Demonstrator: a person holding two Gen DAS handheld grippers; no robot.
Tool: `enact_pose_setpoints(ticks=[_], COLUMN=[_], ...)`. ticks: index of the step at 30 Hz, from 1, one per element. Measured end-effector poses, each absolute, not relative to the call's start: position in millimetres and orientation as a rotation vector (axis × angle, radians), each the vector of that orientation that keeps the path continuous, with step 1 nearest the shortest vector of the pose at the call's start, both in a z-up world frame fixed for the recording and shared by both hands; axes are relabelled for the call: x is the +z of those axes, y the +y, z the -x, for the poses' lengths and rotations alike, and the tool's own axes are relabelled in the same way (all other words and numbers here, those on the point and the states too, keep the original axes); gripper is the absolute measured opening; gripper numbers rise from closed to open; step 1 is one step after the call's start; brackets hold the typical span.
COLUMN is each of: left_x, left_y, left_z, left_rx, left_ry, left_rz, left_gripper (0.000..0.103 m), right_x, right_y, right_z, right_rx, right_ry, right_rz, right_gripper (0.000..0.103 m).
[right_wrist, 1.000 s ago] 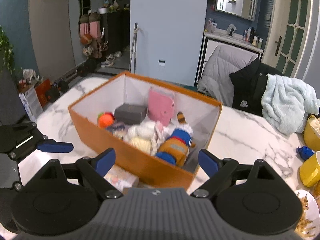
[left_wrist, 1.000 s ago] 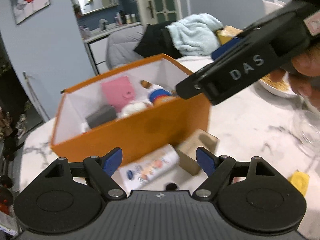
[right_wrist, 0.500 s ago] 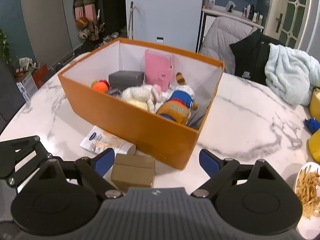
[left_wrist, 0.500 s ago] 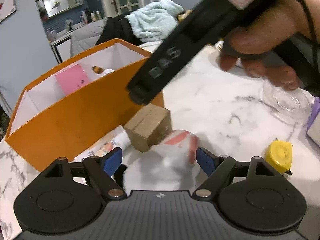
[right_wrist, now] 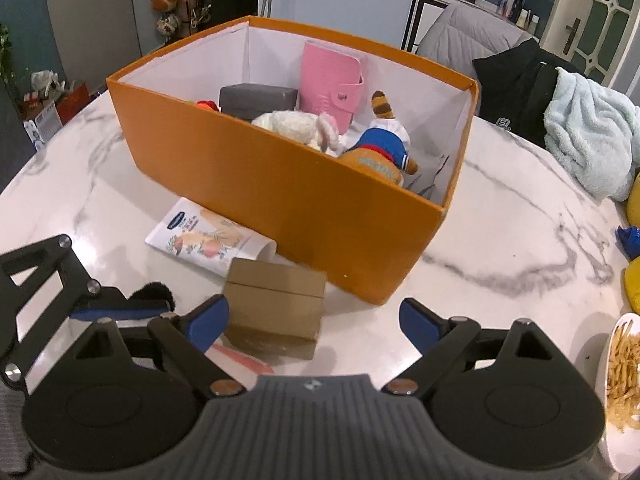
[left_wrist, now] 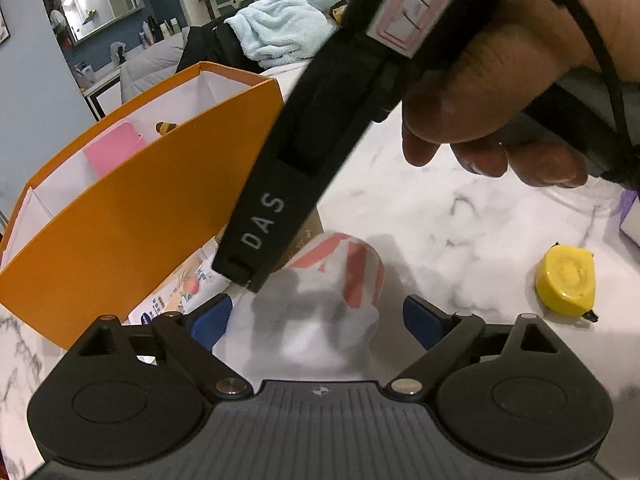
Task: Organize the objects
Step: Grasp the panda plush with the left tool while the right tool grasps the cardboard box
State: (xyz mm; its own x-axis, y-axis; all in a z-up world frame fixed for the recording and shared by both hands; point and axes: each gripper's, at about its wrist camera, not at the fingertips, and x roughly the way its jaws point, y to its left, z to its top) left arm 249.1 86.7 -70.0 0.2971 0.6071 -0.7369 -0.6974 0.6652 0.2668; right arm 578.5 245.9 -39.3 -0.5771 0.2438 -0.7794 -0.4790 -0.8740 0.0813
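- The orange box (right_wrist: 280,184) stands open-topped on the marble tabletop (right_wrist: 500,240) and serves as the landmark here.
- Inside the orange box lie a pink wallet (right_wrist: 330,80) leaning upright on the far wall, a grey case (right_wrist: 256,100) beside it, a cream plush toy (right_wrist: 296,124) and a plush figure in blue and orange (right_wrist: 380,152).
- Just in front of the orange box's near wall lies a printed tube (right_wrist: 208,240) on its side, its capped end close to the box.
- A small brown cardboard box (right_wrist: 276,304) sits in front of the orange box, just beside the tube.
- A white cloth with red stripes (left_wrist: 320,300) lies on the tabletop in front of the orange box, next to the cardboard box.
- The left gripper (left_wrist: 316,320) is wide and its jaws are opening; the striped cloth sits between the fingers, the pads not pressing on it.
- The right gripper (right_wrist: 314,320) is wide and its jaws are opening; the brown cardboard box sits between the fingers, nearer the left one, not pinched.
- A hand (left_wrist: 500,92) holds the right gripper's handle above the tabletop, to the right of the orange box in the left wrist view.
- A yellow tape measure (left_wrist: 564,282) lies well apart from the orange box, on the right.
- A plate of fries (right_wrist: 620,380) sits at the tabletop's edge, far right of the orange box.
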Motion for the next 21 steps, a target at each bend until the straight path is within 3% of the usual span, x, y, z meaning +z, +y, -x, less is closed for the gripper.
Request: enact_pose_setpoints(ticks=[15,21], left_x=[-86.0,-86.4], left_y=[85.0,87.3], left_z=[-252.0,-246.8], left_rx=[0.891,0.896], left_ry=[0.975,0.954], left_rz=[0.048,0.056], left_gripper=[0.103,0.103], right_x=[-47.1,-48.5], right_y=[242.6,248.0], right_z=[-570.9,-571.5], right_rx=[2.478,2.499], right_ry=[0.422,0.486], right_rz=[1.194,1.214], right_gripper=[0.092,0.083])
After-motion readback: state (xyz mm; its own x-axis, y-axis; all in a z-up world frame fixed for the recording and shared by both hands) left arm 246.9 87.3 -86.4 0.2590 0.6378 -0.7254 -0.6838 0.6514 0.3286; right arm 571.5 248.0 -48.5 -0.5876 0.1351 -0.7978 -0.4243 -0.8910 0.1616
